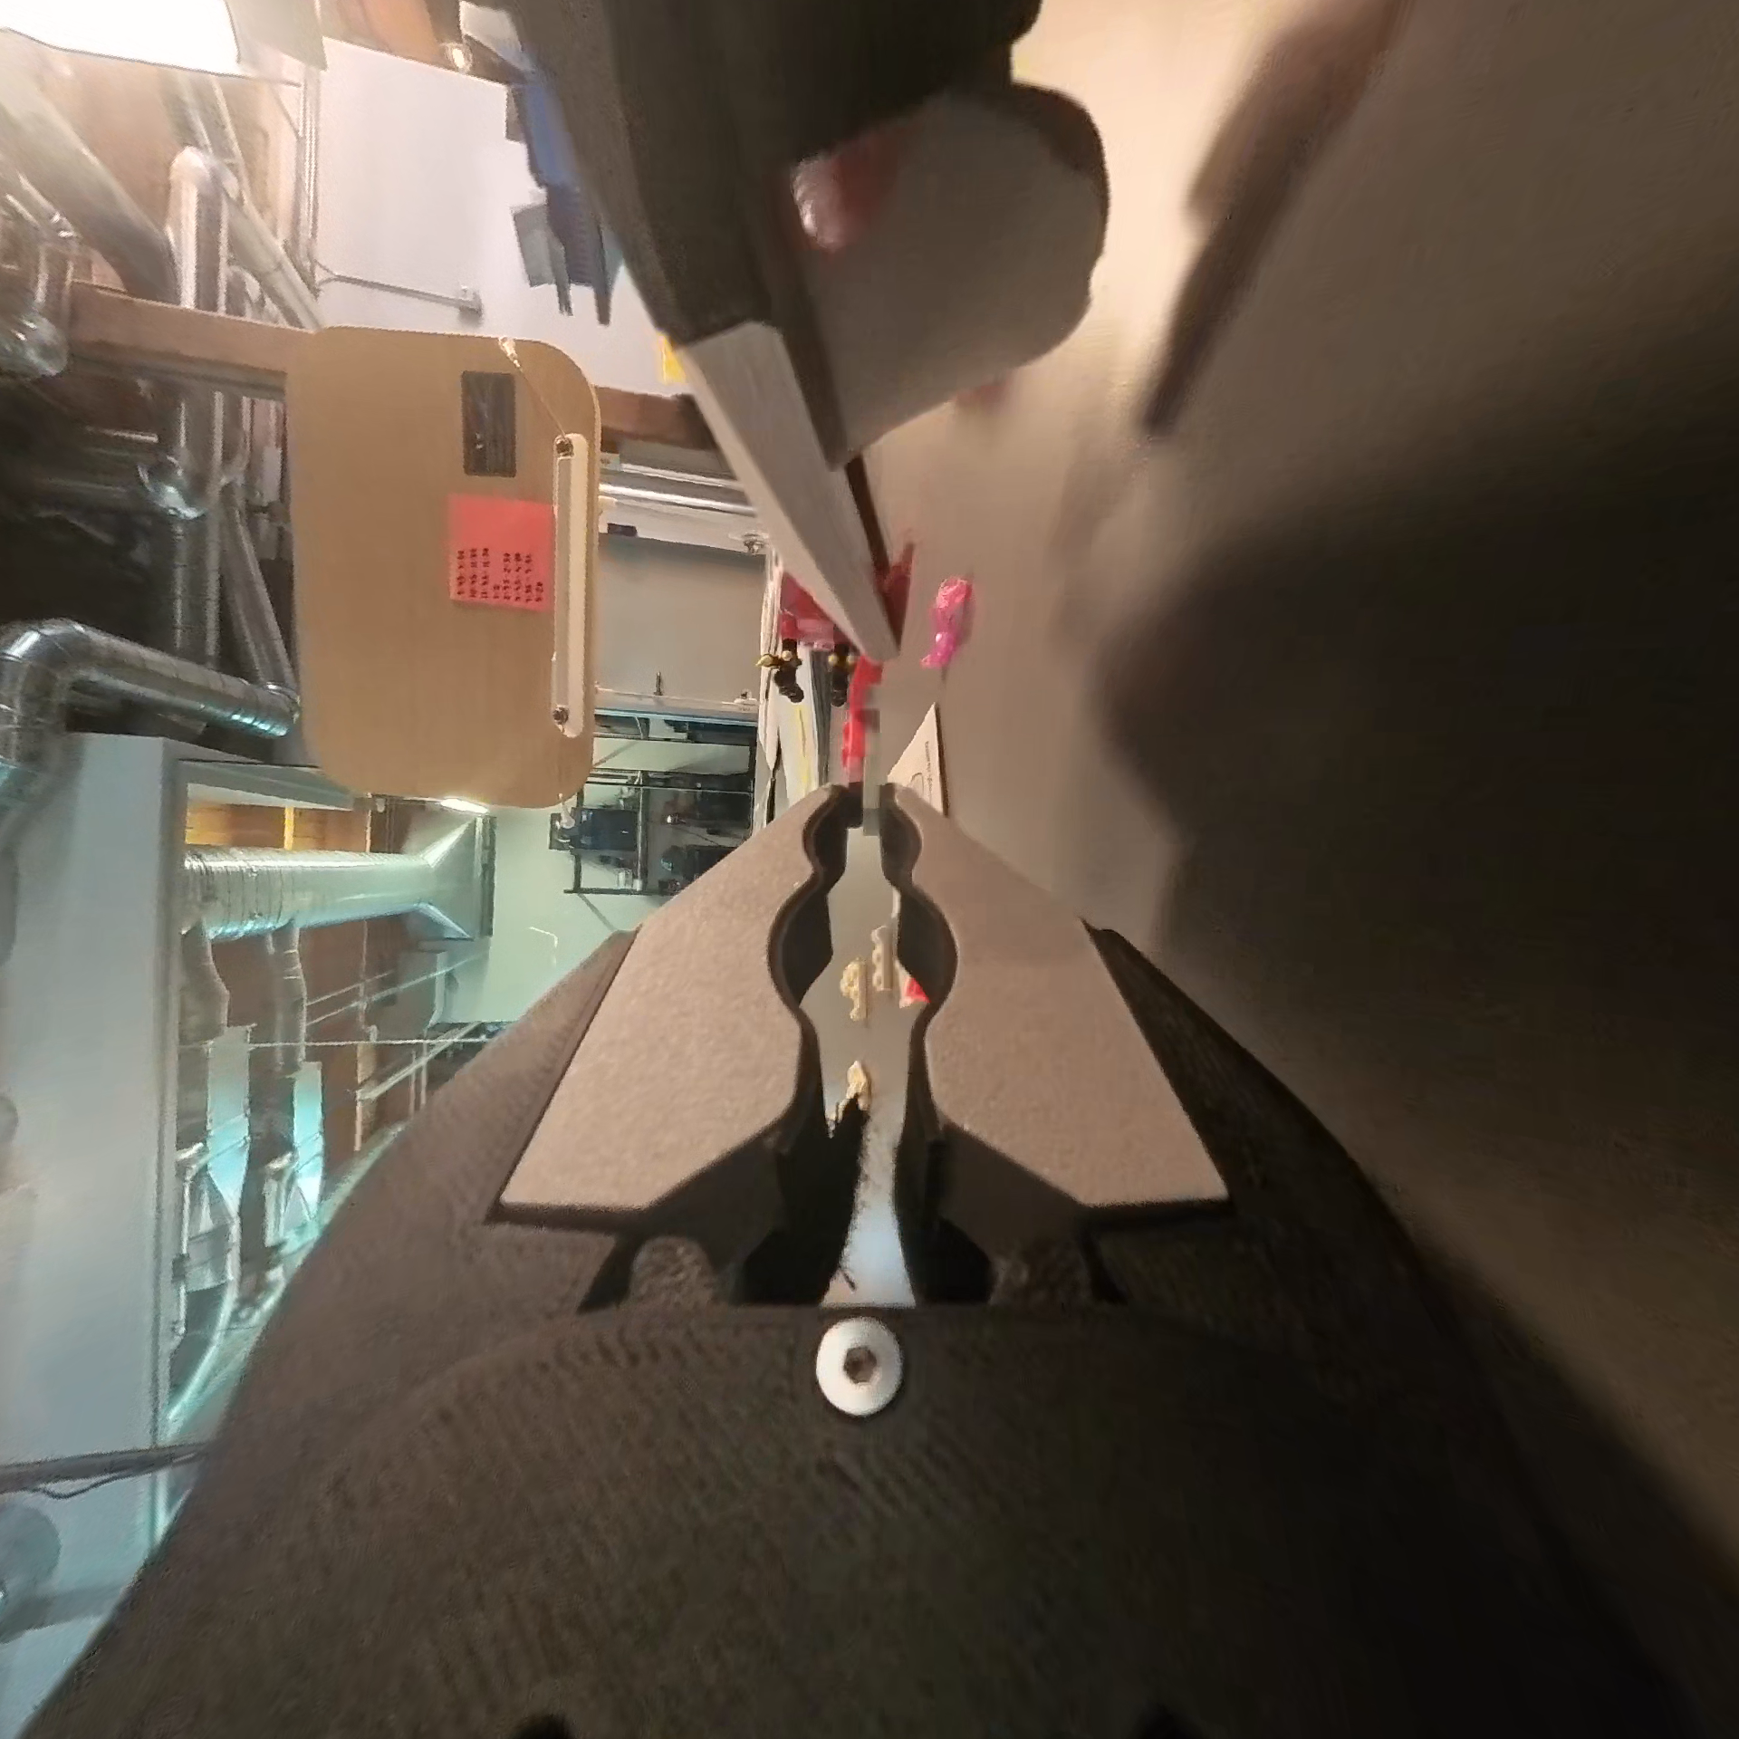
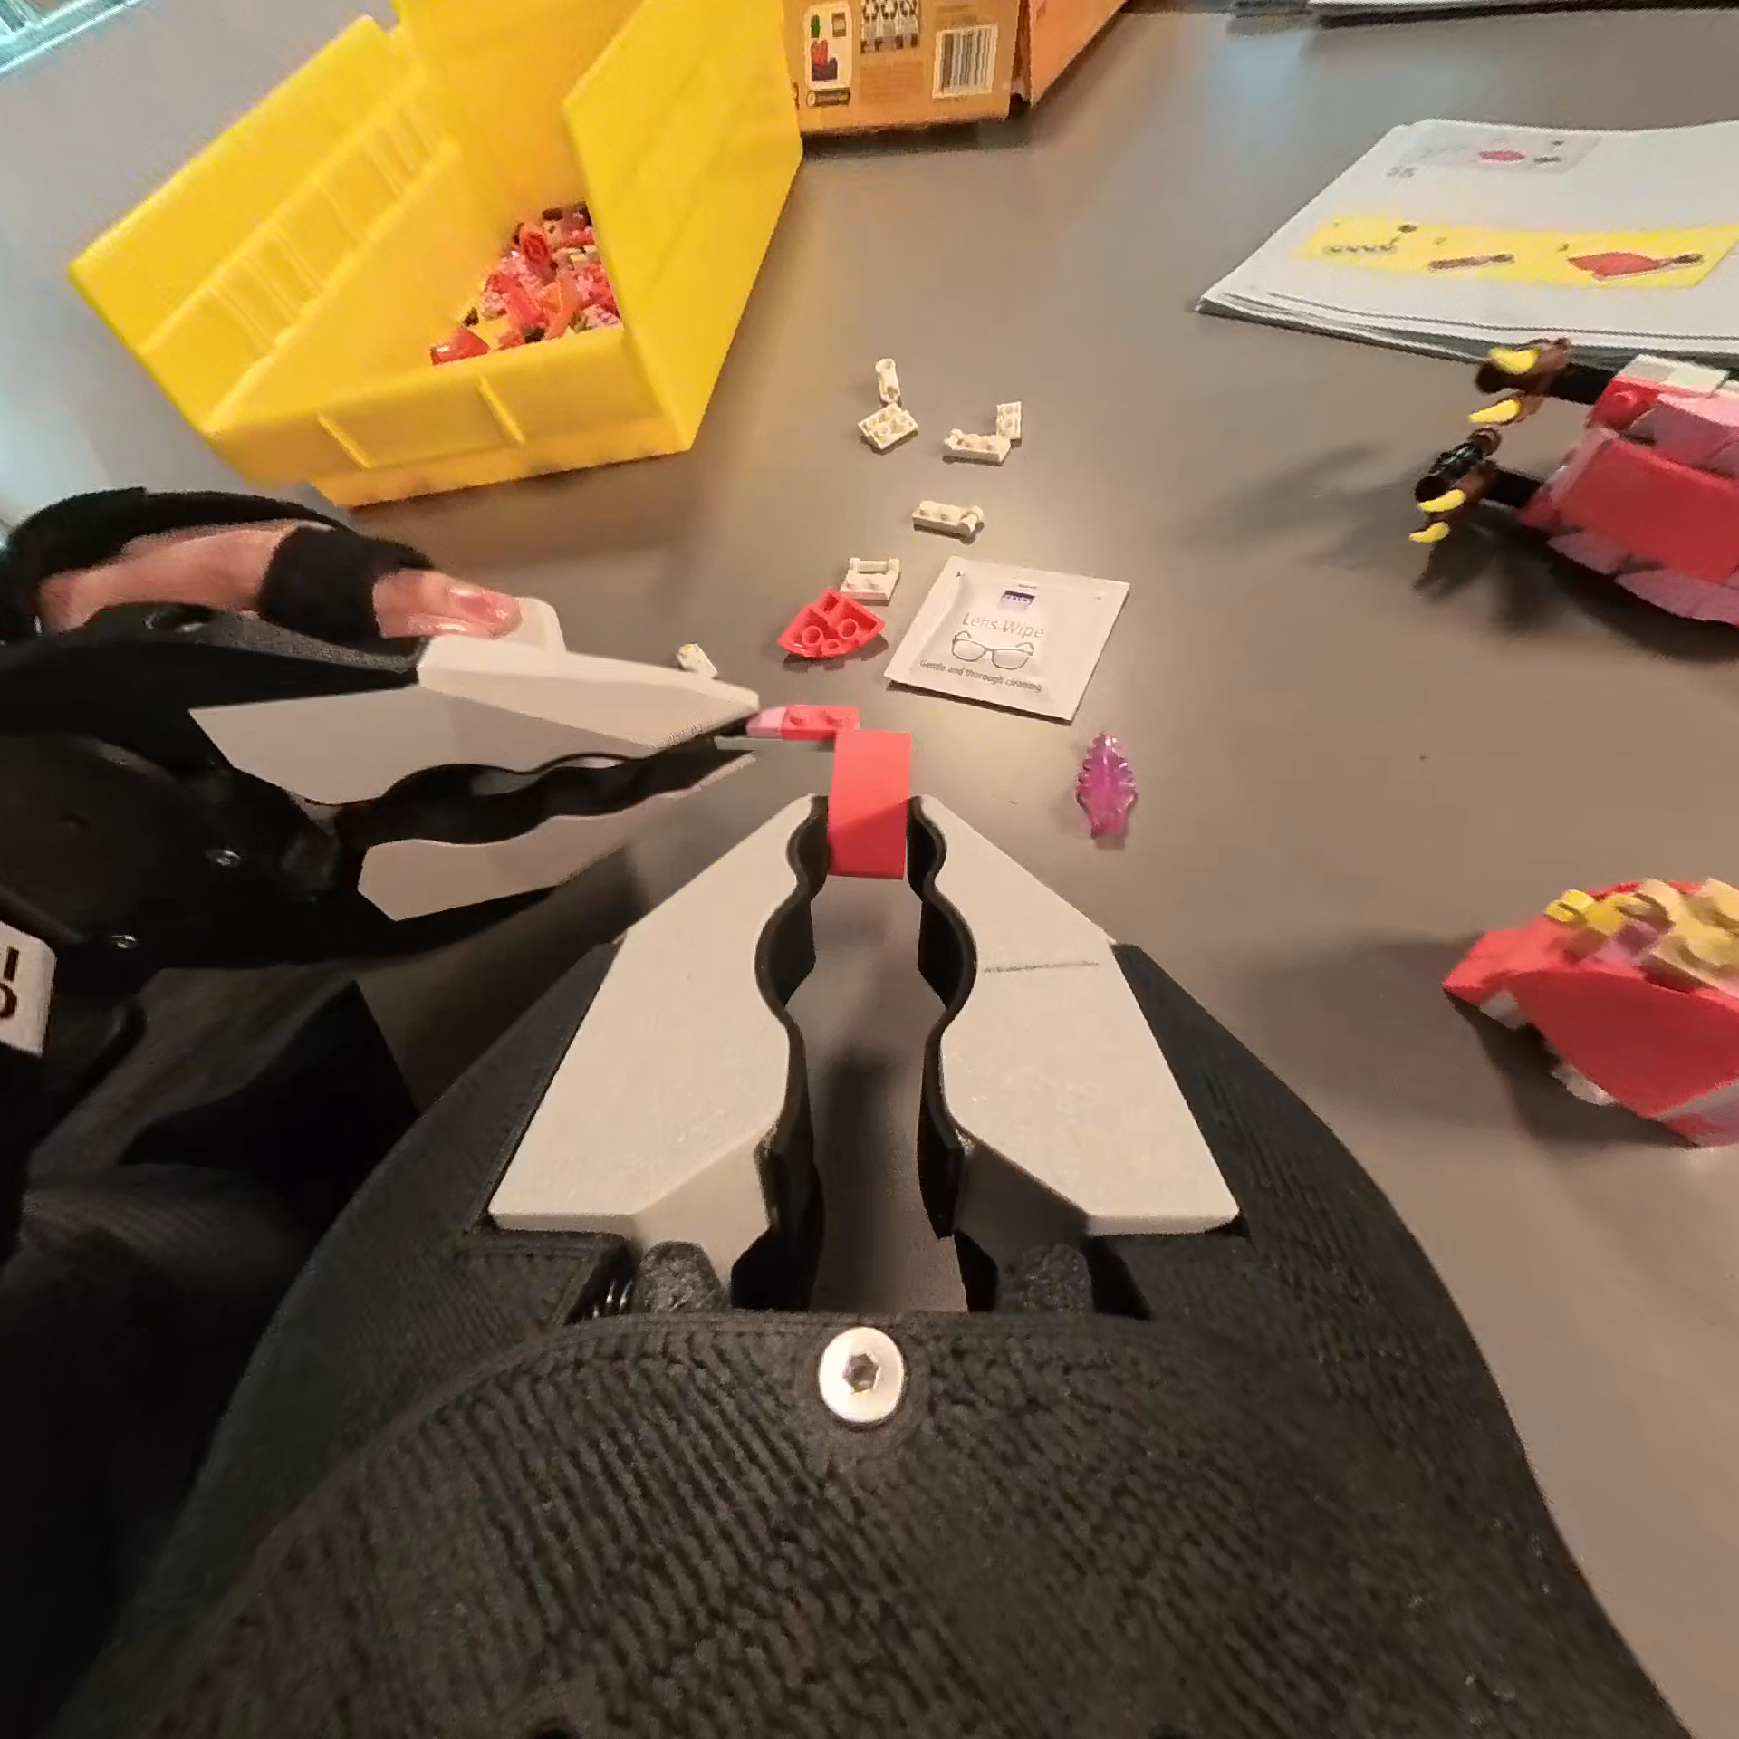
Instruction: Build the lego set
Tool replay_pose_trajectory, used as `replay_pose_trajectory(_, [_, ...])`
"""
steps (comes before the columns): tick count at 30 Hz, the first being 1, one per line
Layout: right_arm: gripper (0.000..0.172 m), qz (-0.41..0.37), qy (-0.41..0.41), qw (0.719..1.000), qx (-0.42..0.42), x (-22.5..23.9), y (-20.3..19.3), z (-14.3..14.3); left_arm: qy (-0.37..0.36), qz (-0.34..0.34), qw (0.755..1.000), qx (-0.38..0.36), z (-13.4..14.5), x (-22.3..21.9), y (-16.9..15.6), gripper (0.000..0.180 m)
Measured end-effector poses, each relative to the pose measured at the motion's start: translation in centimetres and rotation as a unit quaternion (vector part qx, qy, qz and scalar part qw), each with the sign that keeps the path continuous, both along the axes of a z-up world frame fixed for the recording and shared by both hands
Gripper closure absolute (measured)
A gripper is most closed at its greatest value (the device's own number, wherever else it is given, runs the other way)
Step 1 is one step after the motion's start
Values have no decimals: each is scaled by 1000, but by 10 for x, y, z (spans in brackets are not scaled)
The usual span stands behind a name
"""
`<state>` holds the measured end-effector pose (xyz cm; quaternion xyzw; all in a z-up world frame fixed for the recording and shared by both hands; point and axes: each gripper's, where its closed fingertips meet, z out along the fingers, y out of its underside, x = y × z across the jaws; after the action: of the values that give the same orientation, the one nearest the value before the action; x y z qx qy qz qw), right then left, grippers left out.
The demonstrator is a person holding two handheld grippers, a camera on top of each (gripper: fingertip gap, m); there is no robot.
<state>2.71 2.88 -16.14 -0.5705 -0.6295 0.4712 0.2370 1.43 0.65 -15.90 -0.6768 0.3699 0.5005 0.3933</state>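
Right gripper (image 2: 867, 837) is clamping red tile (image 2: 870, 809) upright, long axis pointing away from the jaws. Left gripper (image 2: 743, 729) is gripping pink-red plates (image 2: 809, 720) by their left end; plates' free end touching tile's top-left corner.

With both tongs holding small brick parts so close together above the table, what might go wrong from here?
1. The left tongs pinch the thin pink-and-red plate stack only at its end; sideways pressure may lever it out.
2. The right tongs grip the smooth red piece near the fingertips, so it might slip or twist.
3. A dropped part could land among the loose white bricks and the pink leaf.
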Motion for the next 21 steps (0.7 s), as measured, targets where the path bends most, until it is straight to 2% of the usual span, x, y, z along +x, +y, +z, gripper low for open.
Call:
replay_pose_trajectory(6, [157, 2, 0, 1000, -20, -4, -5, 0, 14, -8, 999, -34, -12, 3, 1, 175])
replay_pose_trajectory(9, [157, 11, -25, 999, -23, -3, -8, -7, 28, -12, 998, -52, -17, 5, 2, 175])
replay_pose_trajectory(14, [156, 20, -67, 997, -30, -1, -10, -18, 25, -17, 998, -58, -19, 6, 2, 175])
replay_pose_trajectory(21, [156, 25, -70, 997, -23, -1, -11, -18, 38, -24, 997, -56, -18, 8, 3, 175])
